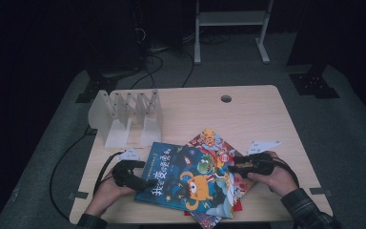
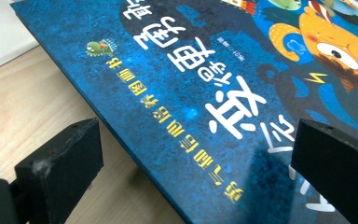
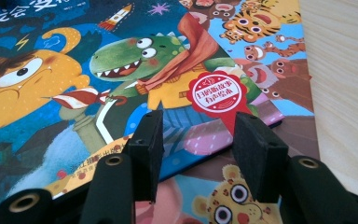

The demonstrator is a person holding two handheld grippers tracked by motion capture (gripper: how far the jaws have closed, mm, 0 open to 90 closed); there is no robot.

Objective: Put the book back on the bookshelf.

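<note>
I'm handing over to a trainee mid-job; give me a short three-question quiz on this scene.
1. True or false: the blue book lies on top of another picture book.
2. Which stands at the table's back left: A) a white book rack, B) a basket, C) a lamp?
3. At which edge of the blue book is the left tool?

Key
1. True.
2. A.
3. Its left edge, with the jaws open either side of it; the right tool is at the right edge, jaws apart.
</note>
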